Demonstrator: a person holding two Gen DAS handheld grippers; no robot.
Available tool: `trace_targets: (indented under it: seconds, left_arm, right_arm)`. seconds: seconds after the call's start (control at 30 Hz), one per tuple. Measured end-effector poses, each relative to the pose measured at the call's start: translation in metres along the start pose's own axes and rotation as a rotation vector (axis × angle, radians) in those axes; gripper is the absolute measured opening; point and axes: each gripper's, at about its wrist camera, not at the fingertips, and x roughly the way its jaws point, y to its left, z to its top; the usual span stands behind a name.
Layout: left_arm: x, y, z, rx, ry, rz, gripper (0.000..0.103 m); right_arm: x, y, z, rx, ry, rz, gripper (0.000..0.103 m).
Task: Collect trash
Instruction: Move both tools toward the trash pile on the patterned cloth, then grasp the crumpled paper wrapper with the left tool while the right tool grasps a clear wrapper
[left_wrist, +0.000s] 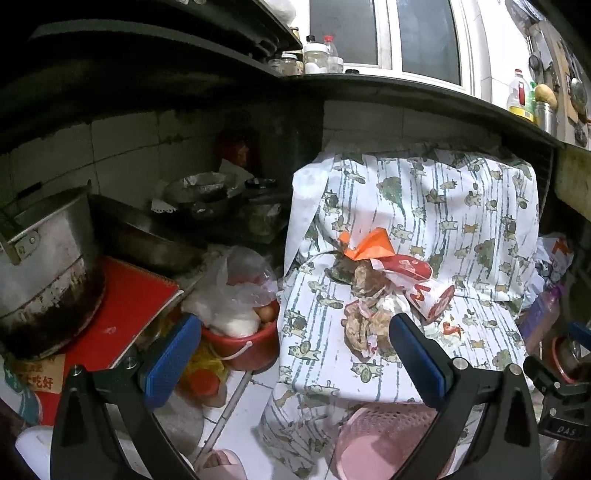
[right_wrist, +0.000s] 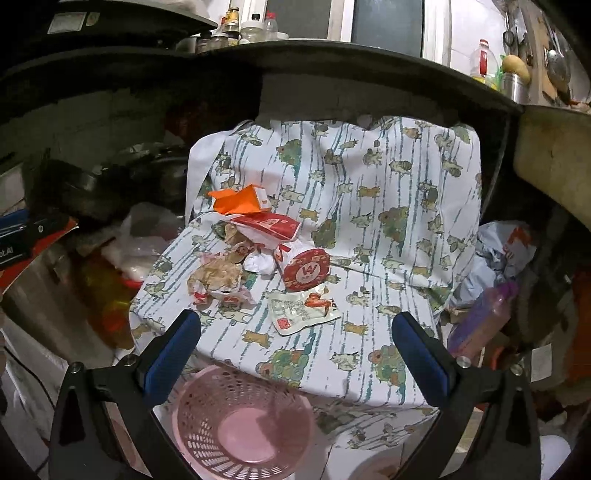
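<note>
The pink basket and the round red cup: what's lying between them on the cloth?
In the right wrist view, a flat white sauce packet lies on the printed cloth between the pink basket and the red cup.

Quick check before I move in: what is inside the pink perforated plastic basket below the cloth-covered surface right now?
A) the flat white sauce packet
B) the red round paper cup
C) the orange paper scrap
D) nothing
D: in the right wrist view the pink perforated plastic basket shows only its bare bottom, with the wrappers all lying up on the patterned cloth.
</note>
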Motion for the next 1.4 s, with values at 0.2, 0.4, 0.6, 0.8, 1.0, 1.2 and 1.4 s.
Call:
trace_targets:
  seconds: [0.2, 0.4, 0.6, 0.8, 1.0, 1.2, 1.4]
  left_arm:
    - [0.002, 0.003, 0.0, -0.02, 0.03, -0.022, 0.103]
    - [0.003, 0.004, 0.0, -0.028, 0.037, -0.027, 0.103]
    - [0.005, 0.004, 0.007, -0.034, 0.047, -0.035, 0.103]
    - [0.018, -0.001, 0.012, -0.026, 0.101, -0.024, 0.103]
    - [0.064, -0.033, 0.023, 0.078, 0.245, -0.091, 0.103]
    - [0.117, -0.061, 0.058, 0.069, 0.323, -0.162, 0.103]
    - [0.179, -0.068, 0.065, 0.079, 0.355, -0.153, 0.103]
  right_arm:
    - [0.003, -0.004, 0.0, 0.021, 0.034, 0.002, 0.103]
    - [0.003, -0.015, 0.001, 0.072, 0.046, 0.007, 0.103]
    - [0.001, -0.014, 0.0, 0.036, 0.031, -0.018, 0.103]
    - [0.008, -0.016, 0.002, 0.046, 0.054, 0.025, 0.103]
    - [0.039, -0.034, 0.039, 0.047, 0.137, 0.025, 0.103]
    - [0.078, -0.063, 0.079, 0.079, 0.177, 0.024, 0.103]
    - [0.148, -0.079, 0.082, 0.198, 0.307, 0.11, 0.103]
